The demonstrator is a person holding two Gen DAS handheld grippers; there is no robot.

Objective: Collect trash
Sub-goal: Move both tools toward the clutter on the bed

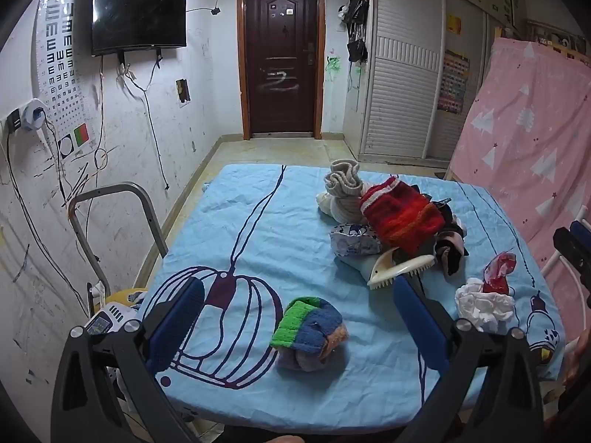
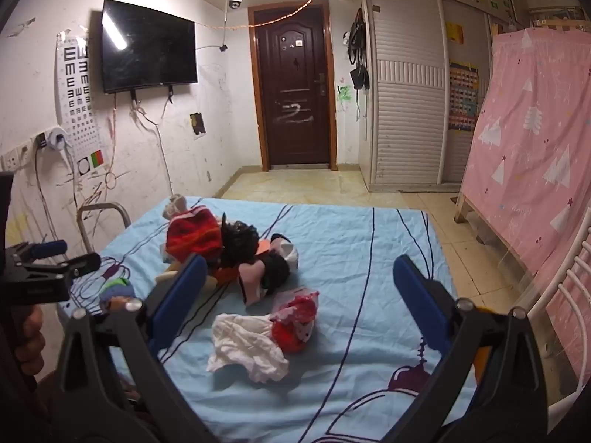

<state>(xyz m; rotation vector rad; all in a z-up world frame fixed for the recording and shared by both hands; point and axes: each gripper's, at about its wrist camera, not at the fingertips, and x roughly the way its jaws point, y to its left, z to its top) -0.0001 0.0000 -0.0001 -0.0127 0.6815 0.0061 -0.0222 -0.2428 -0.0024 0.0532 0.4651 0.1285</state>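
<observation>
A crumpled white tissue (image 2: 249, 347) and a red-and-white wrapper (image 2: 295, 319) lie together on the blue-sheeted table (image 2: 369, 251). My right gripper (image 2: 299, 284) stands open just above and behind them, touching neither. In the left wrist view the same tissue (image 1: 484, 304) and wrapper (image 1: 498, 271) sit at the right. My left gripper (image 1: 299, 301) hangs open over a rolled green, blue and orange sock (image 1: 310, 332), with nothing between its fingers.
A heap of clothes, with a red knit piece (image 1: 402, 217), grey socks (image 1: 343, 192) and a cream brush (image 1: 400, 267), sits mid-table. A metal chair frame (image 1: 110, 214) stands left. A pink curtain (image 2: 535, 155) and white rail (image 2: 569, 295) border the right.
</observation>
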